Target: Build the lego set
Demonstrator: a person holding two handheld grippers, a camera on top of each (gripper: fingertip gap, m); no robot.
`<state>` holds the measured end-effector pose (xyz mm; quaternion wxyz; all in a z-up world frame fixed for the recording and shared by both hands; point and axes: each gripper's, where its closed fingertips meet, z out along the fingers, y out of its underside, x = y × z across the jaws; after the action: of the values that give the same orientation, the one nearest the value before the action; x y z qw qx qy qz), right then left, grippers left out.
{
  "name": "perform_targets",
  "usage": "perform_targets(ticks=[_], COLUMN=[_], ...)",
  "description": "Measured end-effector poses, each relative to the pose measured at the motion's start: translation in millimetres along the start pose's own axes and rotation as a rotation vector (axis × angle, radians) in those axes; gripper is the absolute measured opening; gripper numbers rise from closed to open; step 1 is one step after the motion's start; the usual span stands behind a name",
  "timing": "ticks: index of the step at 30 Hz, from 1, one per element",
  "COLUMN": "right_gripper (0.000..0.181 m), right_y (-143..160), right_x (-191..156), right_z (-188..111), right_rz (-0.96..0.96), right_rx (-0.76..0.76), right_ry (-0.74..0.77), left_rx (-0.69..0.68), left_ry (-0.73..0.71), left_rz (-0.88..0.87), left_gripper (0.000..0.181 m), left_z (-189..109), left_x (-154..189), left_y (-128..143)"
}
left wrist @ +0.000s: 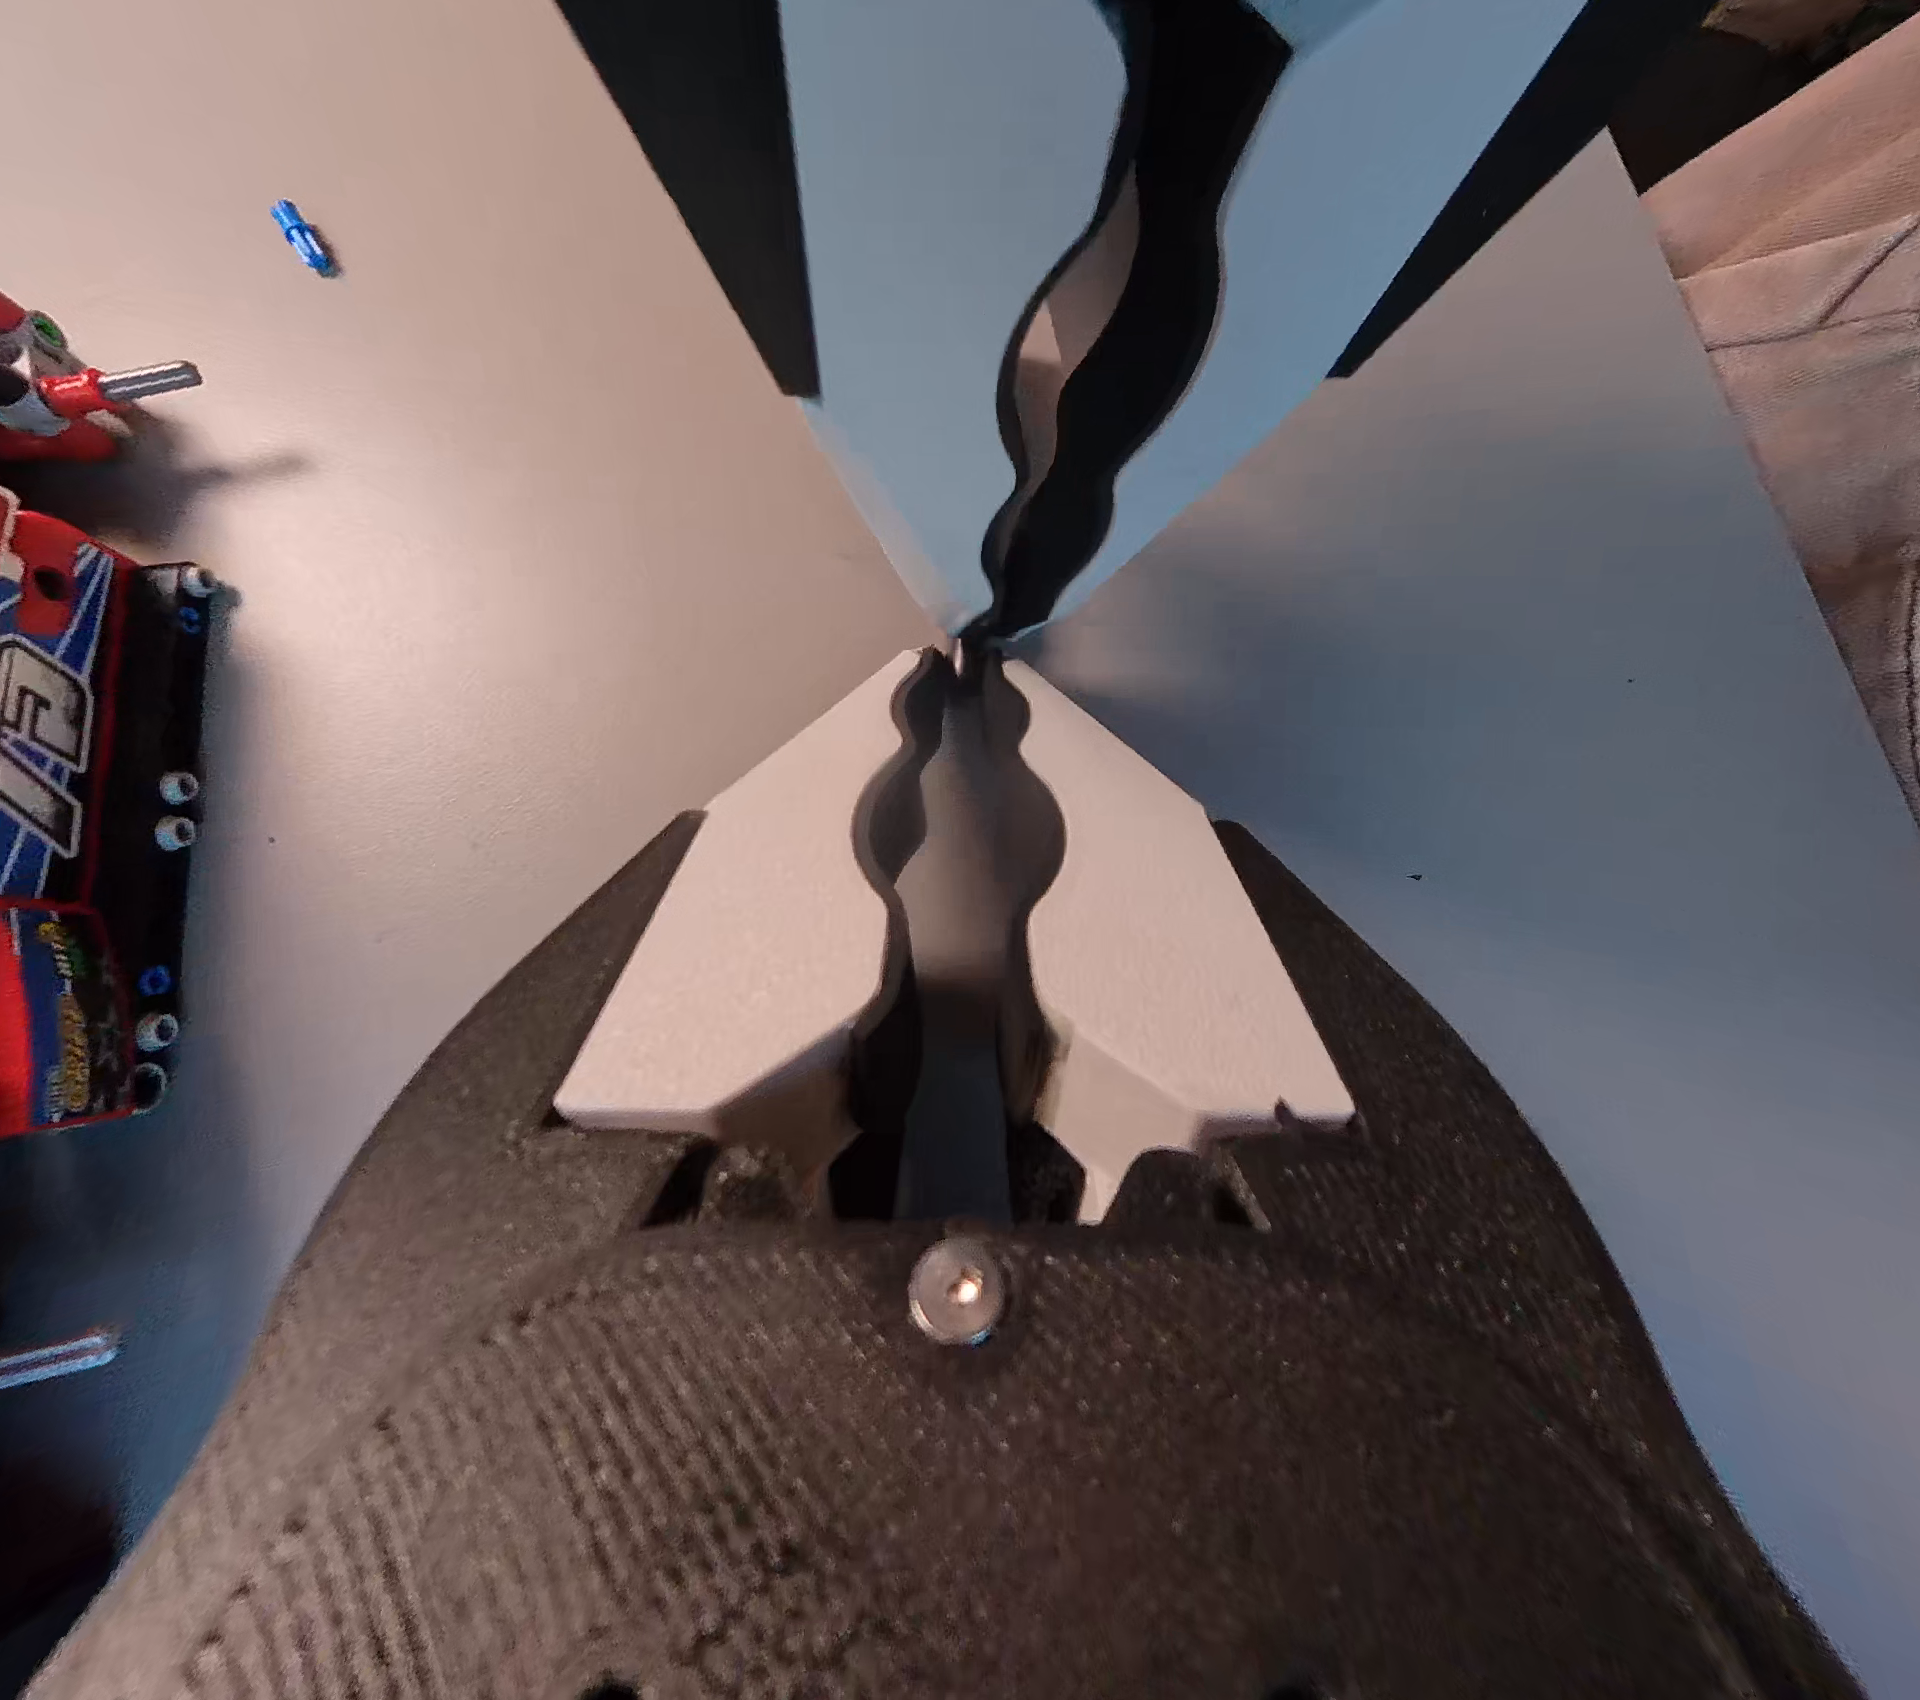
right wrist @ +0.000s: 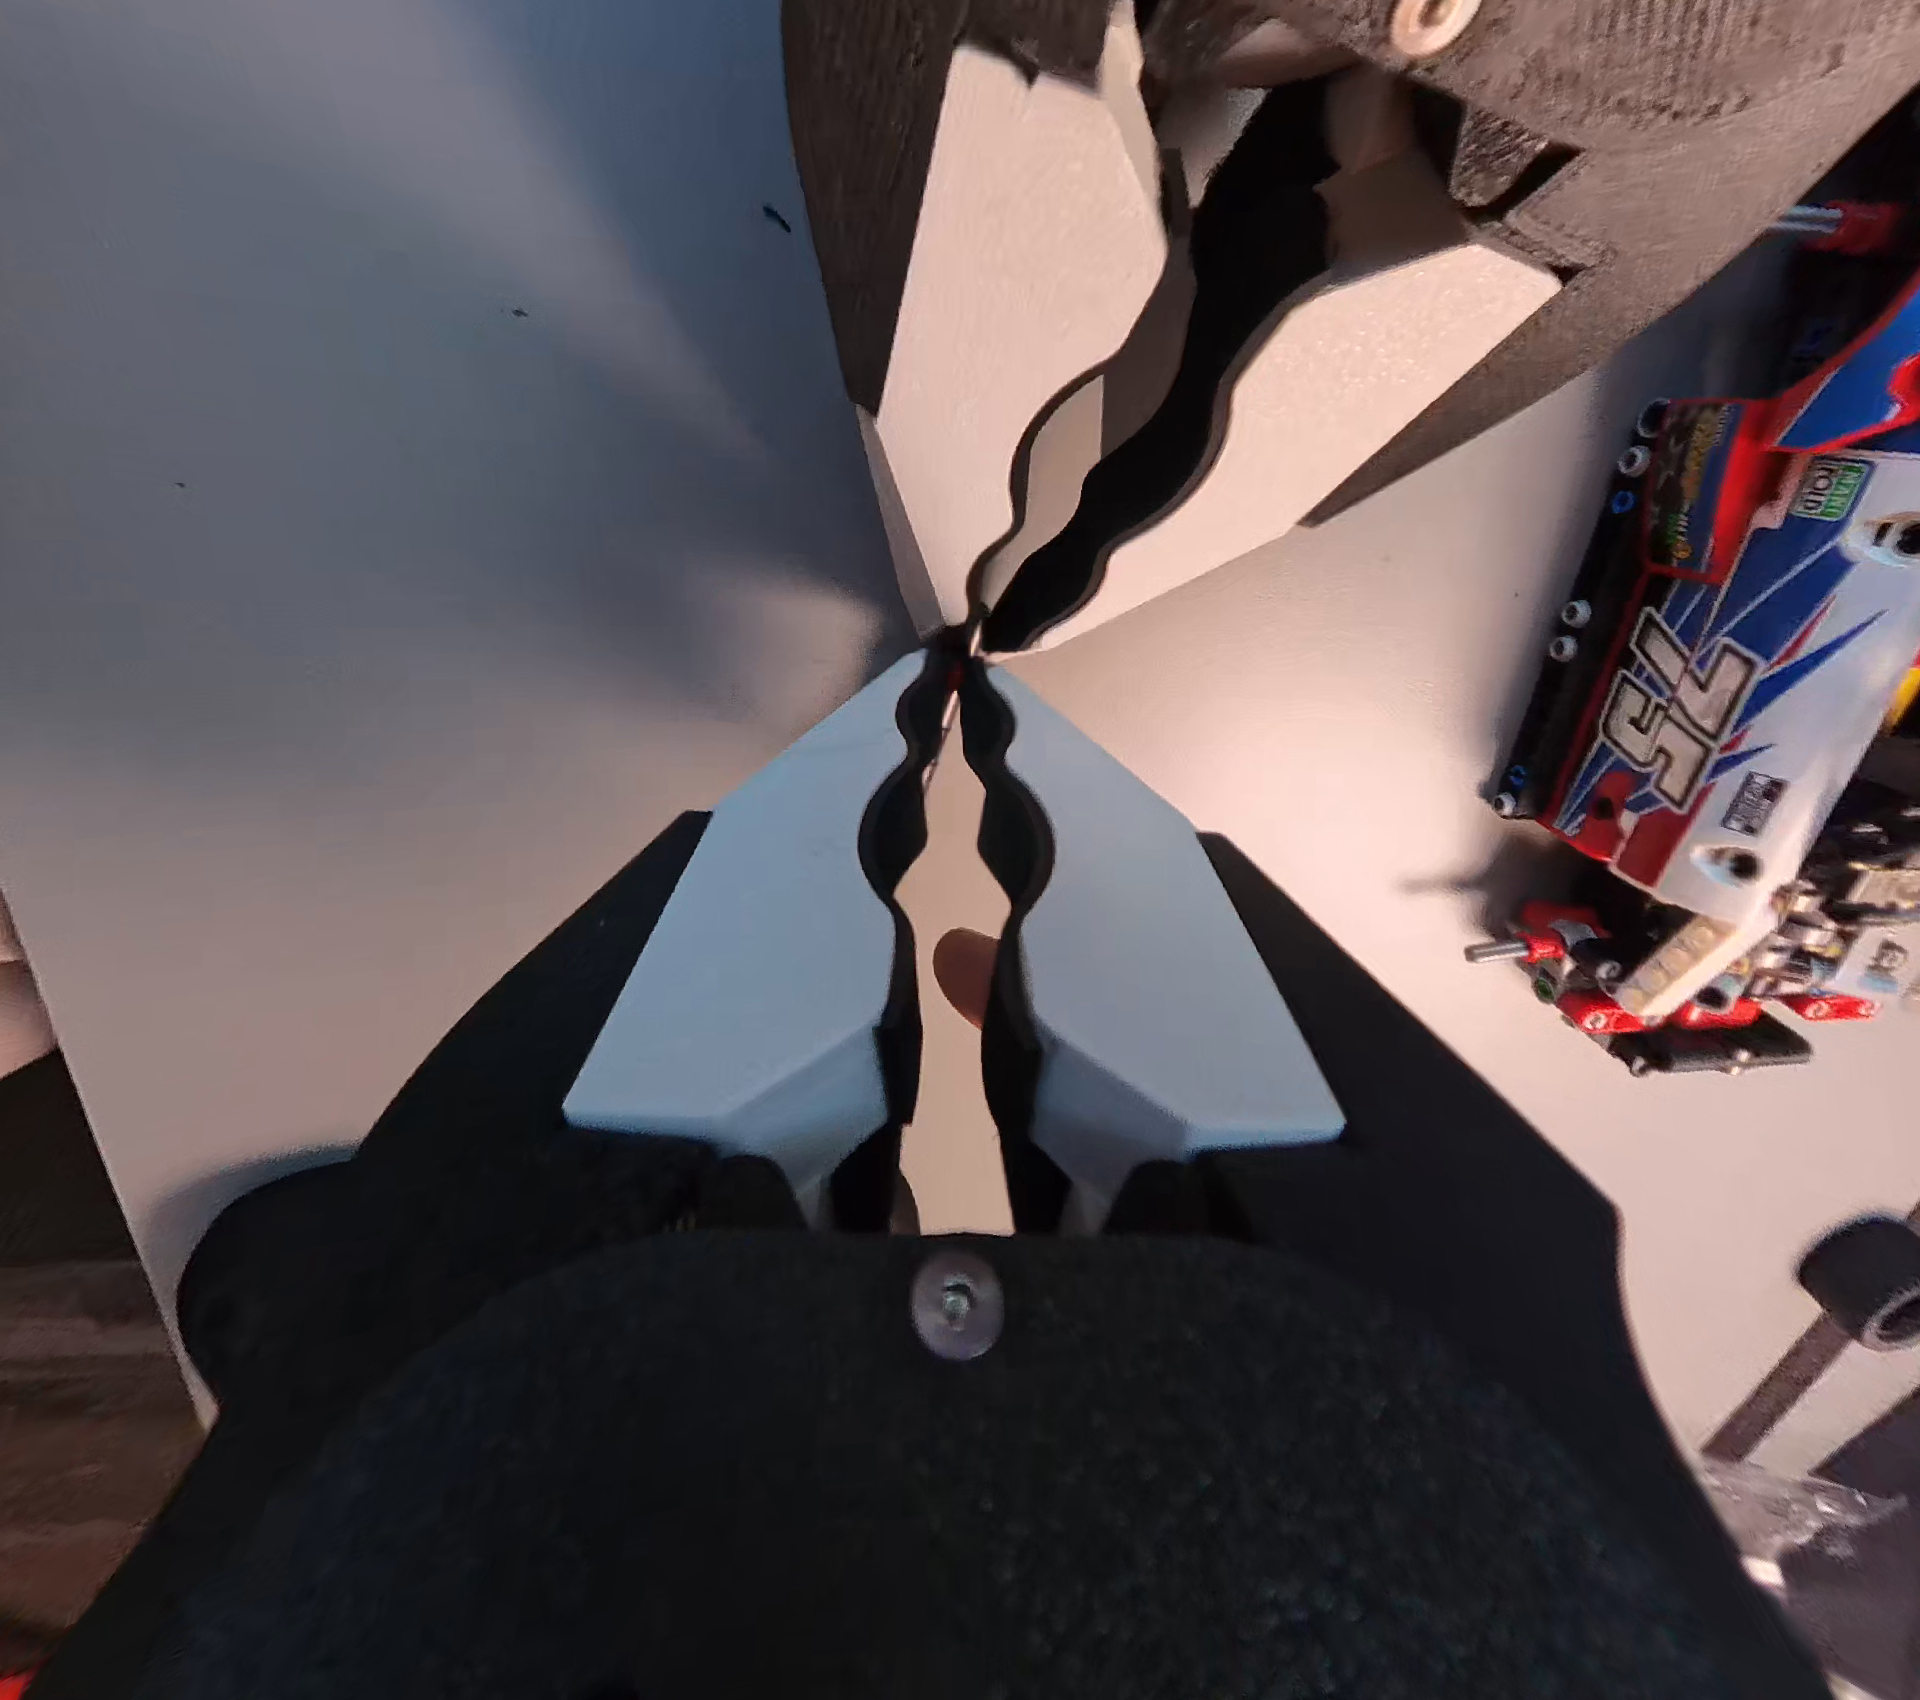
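Both grippers meet tip to tip above the white table (left wrist: pixel 520 40). Left gripper (left wrist: pixel 971 663) has its jaws nearly closed, and the right gripper (right wrist: pixel 956 663) likewise, with a thin red-and-grey piece (right wrist: pixel 951 694) between its tips; whether either truly grips it I cannot tell. Off to the side the lego car (right wrist: pixel 1766 694) lies on the table, with a blue pin (left wrist: pixel 303 237) near it.

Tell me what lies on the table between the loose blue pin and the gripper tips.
Nothing: in the left wrist view, only bare white table separates the blue pin from the meeting gripper tips.
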<state>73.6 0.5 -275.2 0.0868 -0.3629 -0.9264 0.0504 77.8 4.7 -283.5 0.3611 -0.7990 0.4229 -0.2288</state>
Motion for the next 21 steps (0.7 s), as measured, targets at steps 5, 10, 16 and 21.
perform_targets(ticks=[5,10,16,21], right_gripper=[0.001,0.008,0.027,0.026], right_y=[0,1,13,9], right_x=[1,2,0,-6], right_z=[0,-5,-39,-27], right_rz=[0.002,-0.002,0.169,0.076], right_rx=[0.003,0.011,0.206,0.236], right_ry=[0.012,0.12,0.205,0.426], left_rx=[0.002,0.003,0.01,0.031], left_ry=[0.0,0.02,0.067,0.111], left_rz=[0.007,0.012,-0.049,-0.11], left_gripper=[0.005,0.006,0.006,0.005], left_z=[0,0,-2,-4], left_x=[0,2,2,2], left_y=[0,0,-1,-3])
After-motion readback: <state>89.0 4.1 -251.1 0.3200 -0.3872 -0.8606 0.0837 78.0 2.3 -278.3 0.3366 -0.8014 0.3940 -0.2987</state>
